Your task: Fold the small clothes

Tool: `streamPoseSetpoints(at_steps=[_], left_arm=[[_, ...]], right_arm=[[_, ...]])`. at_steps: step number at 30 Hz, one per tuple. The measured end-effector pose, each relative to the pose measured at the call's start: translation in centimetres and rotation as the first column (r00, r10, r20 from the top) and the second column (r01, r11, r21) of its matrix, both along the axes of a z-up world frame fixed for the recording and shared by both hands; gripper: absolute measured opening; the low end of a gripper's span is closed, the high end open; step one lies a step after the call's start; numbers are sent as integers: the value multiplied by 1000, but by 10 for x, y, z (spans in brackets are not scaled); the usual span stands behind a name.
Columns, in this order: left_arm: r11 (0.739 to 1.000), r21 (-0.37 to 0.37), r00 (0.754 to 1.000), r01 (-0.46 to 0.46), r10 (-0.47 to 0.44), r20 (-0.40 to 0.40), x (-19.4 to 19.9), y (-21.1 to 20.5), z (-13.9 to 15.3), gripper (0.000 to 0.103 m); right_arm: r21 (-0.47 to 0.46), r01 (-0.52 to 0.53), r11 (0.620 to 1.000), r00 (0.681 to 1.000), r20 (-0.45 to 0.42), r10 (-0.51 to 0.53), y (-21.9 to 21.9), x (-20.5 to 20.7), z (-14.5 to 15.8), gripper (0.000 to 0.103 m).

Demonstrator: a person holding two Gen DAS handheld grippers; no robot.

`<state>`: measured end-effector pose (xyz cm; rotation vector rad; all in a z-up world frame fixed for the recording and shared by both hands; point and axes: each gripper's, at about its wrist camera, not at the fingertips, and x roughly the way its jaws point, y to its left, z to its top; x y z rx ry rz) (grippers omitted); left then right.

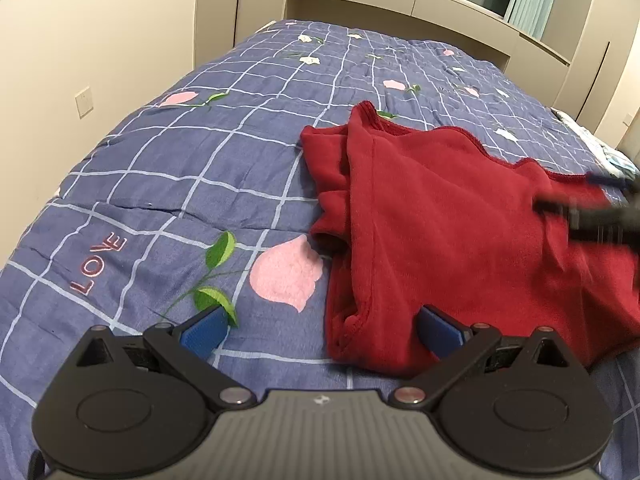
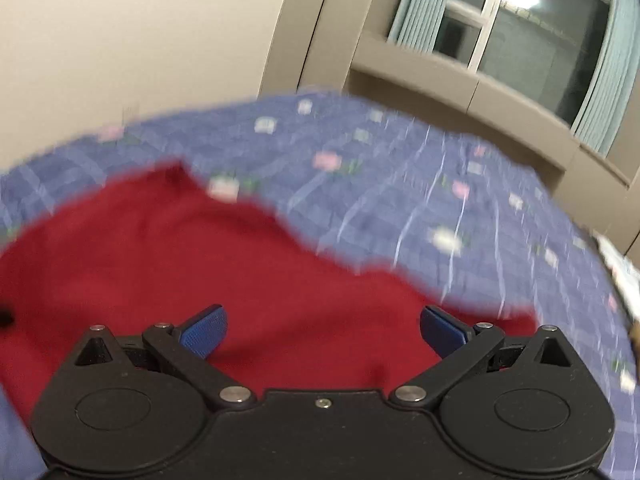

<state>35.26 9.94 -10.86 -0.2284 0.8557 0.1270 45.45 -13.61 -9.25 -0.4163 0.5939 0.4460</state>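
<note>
Red top (image 1: 460, 216) on bedspread (image 1: 180, 184) — unheld

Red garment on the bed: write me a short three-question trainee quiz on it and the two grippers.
1. True or false: the left gripper is clamped shut on the red garment.
2. What does the garment lie on? A) wooden floor B) blue checked quilt C) chair
3. Fill in: the right gripper has its jaws ____ above the garment.

Key: 1 false; 2 B; 3 open.
</note>
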Motion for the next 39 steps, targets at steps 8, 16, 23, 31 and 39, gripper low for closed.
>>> streamPoseSetpoints(at_steps=[8,16,23,31,39], left_arm=[[1000,0,1000,8,-8,-3,-1,1,0,102],[1000,1,1000,9,-9,4,-3,2,1,102],[1000,0,1000,14,-14,8,-5,2,0,102],[998,-70,1000,-10,12,29,-5,10,4,102],[978,-210,996,-16,35,85,-5,20,11,90]], right_arm=[[113,57,992,997,41,-61,-6,-7,2,102],[119,-143,983,989,-20,146,77,64,22,102],[-30,-173,984,980,-110,169,142,122,-7,101],[97,-1,995,999,50,-3,72,96,40,102],[42,120,992,989,79,-123,-23,-29,23,102]])
